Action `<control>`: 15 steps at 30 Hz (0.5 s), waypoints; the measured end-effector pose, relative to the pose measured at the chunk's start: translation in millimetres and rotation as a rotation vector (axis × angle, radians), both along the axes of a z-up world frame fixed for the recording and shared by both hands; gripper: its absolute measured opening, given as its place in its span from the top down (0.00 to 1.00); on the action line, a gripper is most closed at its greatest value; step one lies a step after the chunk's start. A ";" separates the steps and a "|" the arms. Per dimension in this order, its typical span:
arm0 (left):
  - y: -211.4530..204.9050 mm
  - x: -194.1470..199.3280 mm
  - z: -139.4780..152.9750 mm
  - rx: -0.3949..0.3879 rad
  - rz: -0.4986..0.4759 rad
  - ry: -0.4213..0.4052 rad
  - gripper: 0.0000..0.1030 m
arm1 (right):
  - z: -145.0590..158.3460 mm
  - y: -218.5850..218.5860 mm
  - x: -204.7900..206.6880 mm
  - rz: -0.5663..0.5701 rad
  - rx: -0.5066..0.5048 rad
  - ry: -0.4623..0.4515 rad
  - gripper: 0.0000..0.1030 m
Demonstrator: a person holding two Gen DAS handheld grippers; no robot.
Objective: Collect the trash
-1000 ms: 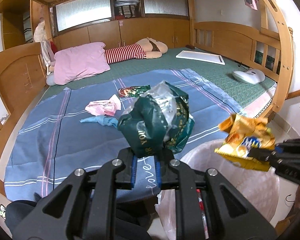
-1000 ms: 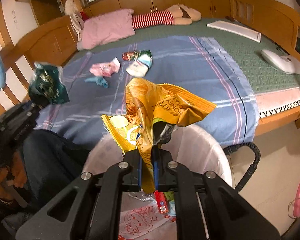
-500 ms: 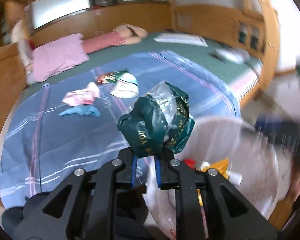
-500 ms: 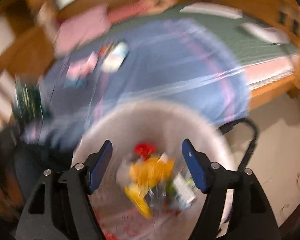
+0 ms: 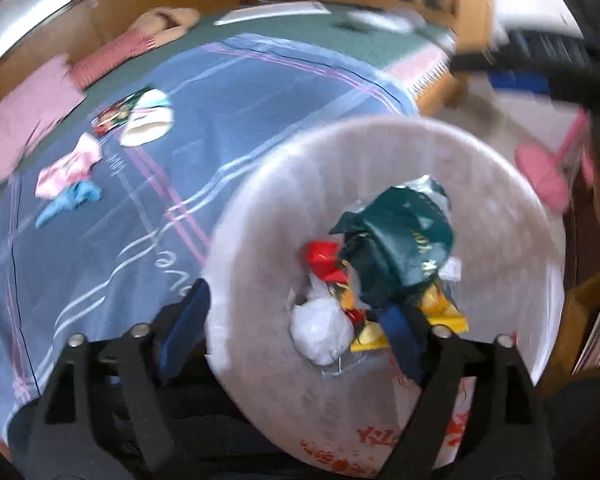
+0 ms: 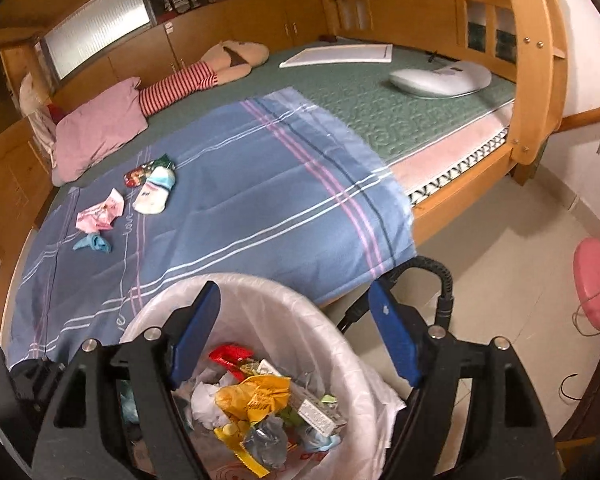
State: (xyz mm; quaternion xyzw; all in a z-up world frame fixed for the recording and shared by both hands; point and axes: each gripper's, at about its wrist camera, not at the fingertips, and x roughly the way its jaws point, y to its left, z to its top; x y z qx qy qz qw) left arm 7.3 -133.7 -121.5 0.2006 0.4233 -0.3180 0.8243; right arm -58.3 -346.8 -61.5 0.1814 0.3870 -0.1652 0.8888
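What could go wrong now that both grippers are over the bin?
The green wrapper sits between the opening fingers of the left gripper above the lined bin; it looks light and could catch on a pad or drift. The bin looks fairly full in the right wrist view, so it might spill. Four pieces, such as the pink wrapper, remain on the blue sheet.

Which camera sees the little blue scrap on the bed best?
The right wrist view: the blue scrap is sharp there, lying on the blue sheet beside a pink wrapper. The left wrist view shows it blurred.
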 end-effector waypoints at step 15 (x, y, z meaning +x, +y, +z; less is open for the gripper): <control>30.7 17.3 -6.2 -0.208 0.007 0.202 0.19 | -6.1 10.7 9.8 0.024 0.020 0.022 0.27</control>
